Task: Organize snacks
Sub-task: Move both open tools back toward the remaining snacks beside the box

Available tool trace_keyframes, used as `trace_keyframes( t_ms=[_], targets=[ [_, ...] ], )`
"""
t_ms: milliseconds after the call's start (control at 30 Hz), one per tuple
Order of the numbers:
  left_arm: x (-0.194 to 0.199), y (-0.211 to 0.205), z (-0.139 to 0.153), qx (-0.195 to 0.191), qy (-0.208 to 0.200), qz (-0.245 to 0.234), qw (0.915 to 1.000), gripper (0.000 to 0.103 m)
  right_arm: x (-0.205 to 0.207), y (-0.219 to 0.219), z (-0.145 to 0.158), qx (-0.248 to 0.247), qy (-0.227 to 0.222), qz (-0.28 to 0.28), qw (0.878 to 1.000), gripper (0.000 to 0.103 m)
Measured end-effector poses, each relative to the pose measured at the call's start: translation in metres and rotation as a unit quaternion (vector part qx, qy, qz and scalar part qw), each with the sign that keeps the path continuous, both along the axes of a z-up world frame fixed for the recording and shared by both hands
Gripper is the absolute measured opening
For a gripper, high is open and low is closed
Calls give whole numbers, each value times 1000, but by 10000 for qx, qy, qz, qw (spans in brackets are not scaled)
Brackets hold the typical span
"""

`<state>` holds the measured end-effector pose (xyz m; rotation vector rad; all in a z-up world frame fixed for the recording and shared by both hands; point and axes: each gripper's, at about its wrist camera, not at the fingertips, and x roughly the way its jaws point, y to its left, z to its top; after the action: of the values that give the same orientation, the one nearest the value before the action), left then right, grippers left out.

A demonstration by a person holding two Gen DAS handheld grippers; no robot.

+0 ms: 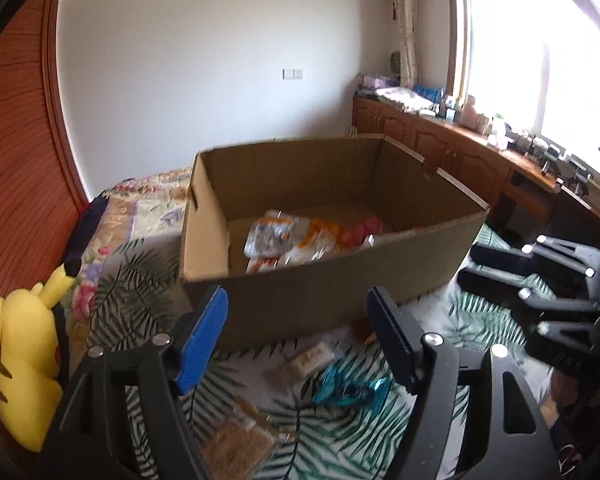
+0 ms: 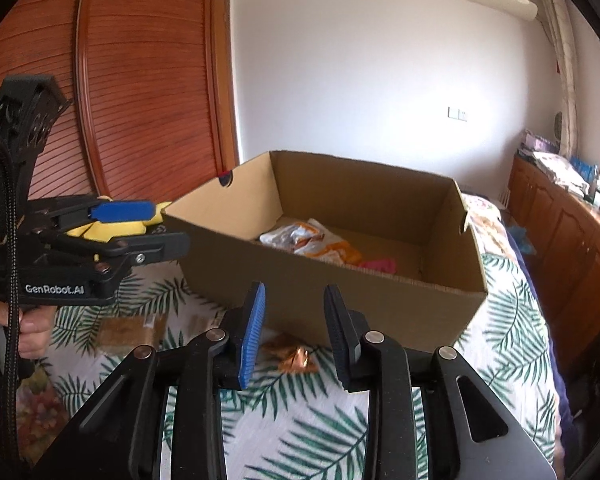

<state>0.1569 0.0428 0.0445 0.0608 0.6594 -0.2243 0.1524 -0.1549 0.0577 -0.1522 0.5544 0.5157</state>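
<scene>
Left gripper [image 1: 296,332]: jaws stand wide apart with nothing between the blue pads, hovering over the leaf-print bedspread [image 1: 340,440] in front of the cardboard box [image 1: 320,296]. Right gripper [image 2: 294,332]: jaws narrowly parted, also empty, held near the box's front wall. Box sits on the bed, top open; inside lie several snack packets [image 1: 292,240], clear and orange-white wrappers plus a pink one [image 2: 380,266], grouped on the floor of the box. Loose snacks remain on the bedspread outside the box: a teal foil packet [image 1: 348,390], tan biscuit-like packets [image 1: 236,444] nearer the left gripper, and a copper-coloured wrapper [image 2: 296,358] just beside the box front. Yellow plush toy [image 1: 24,364] lies at the left edge of the bed.
</scene>
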Motion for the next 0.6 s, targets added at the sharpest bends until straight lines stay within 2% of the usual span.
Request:
trace_keyframes(
  t_ms=[133,600],
  targets=[
    [-10,7,-17,7,155,18,9999,75,-8,0,-7,-12,57,-8,10000,30],
    [-29,37,-77,381,775,144,9962,76,-27,25,-48,-218,489,186,9984,31]
  ],
)
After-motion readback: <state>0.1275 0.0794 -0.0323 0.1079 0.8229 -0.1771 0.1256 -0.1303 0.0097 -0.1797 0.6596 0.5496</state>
